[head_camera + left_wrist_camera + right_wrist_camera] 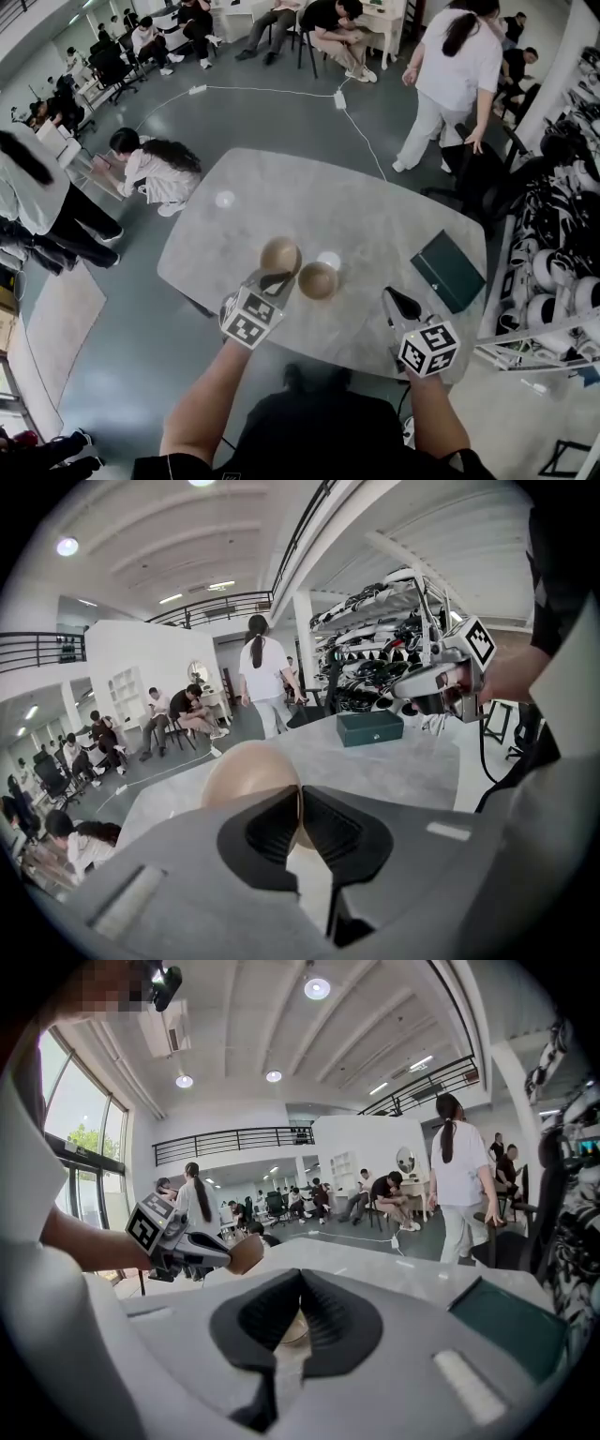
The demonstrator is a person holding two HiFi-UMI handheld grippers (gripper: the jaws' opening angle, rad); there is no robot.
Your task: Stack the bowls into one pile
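Above the table (375, 234), the left gripper (272, 278) pinches one tan bowl (279, 255) by its rim, just beside the second bowl (318, 279) resting there, likely to nest them, while the right gripper (392, 298) hovers empty, pressed together.

Tan bowl (280, 255) tilted aloft, brown bowl (318, 280) upright

Left gripper (300, 806): jaws pinched together on a bowl's rim.
Tan bowl (248, 772): tilted, its rounded outside bulging left of and beyond the jaws.
Grey table (403, 772): spreads beyond the jaws.
Green box (369, 727): on the table, far beyond the jaws, rightward.
Right gripper (401, 688): above-right of the jaws, hand-held.
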